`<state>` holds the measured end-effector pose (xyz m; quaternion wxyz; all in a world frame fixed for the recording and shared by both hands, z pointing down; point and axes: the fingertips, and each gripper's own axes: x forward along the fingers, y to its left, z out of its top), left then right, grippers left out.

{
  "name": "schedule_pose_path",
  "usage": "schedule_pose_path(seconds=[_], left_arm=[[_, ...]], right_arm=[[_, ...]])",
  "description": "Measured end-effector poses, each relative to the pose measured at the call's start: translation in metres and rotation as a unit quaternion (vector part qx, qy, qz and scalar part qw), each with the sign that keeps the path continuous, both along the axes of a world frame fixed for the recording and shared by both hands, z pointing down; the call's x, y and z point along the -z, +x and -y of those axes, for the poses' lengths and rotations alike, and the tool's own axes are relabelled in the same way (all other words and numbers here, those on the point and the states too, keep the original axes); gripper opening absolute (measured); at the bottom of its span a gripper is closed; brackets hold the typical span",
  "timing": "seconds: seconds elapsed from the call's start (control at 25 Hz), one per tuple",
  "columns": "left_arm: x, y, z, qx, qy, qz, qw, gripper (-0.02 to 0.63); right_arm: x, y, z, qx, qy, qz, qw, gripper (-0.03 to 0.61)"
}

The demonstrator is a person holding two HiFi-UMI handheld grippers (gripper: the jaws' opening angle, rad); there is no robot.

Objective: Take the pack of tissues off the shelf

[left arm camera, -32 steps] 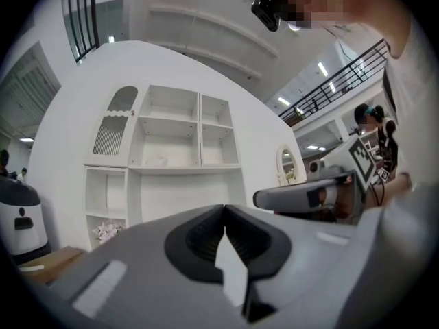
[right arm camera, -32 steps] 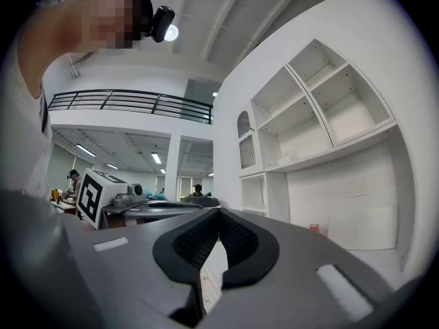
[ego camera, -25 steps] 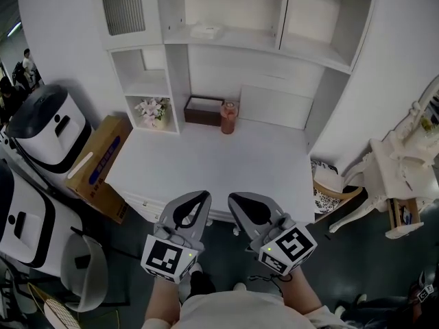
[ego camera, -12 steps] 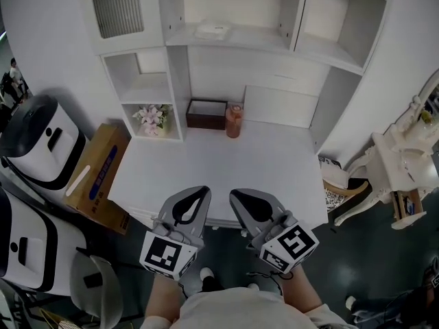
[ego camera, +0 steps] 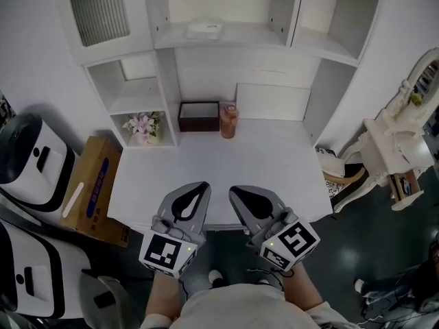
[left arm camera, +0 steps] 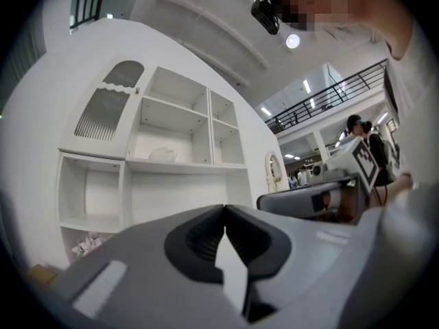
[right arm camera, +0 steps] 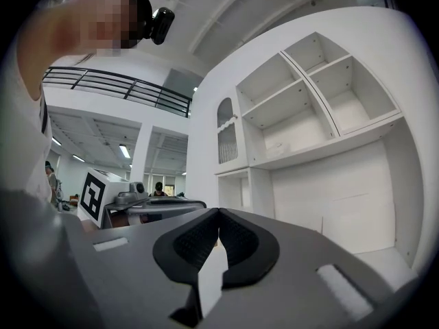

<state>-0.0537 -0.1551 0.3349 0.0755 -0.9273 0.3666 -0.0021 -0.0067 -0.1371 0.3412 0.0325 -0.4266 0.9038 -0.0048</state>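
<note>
The pack of tissues [ego camera: 204, 28] is a flat white packet lying on the upper middle shelf of the white shelf unit [ego camera: 164, 67]. It also shows as a small white lump, the tissues [left arm camera: 163, 155], in the left gripper view. My left gripper [ego camera: 204, 186] and right gripper [ego camera: 234, 191] are held side by side over the front edge of the white desk [ego camera: 274, 163], far below and in front of the pack. Both point level toward the shelves. The left gripper [left arm camera: 224, 208] and the right gripper [right arm camera: 219, 211] each have their jaws shut with nothing between them.
On the desk's back edge stand a dark brown box [ego camera: 199, 115] and an orange jar [ego camera: 228, 120]. A pot of flowers [ego camera: 141, 125] sits in the low left cubby. A cardboard box [ego camera: 92, 187] and white appliances [ego camera: 34, 157] stand left; a white chair [ego camera: 391, 149] stands right.
Both grippers have come closer to the desk, whose front edge now lies under their tips. The shelf unit looks nearer and more square-on. Jaws stayed shut.
</note>
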Motion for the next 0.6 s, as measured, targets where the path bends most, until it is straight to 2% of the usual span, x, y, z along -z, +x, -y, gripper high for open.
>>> schedule_pose_path(seconds=[0.6], left_arm=[[-0.006,-0.018,0.026,-0.035,-0.011,-0.010,0.9993,0.002]], right_arm=[[-0.005,-0.012,0.021,-0.049,-0.015,-0.002,0.999,0.005]])
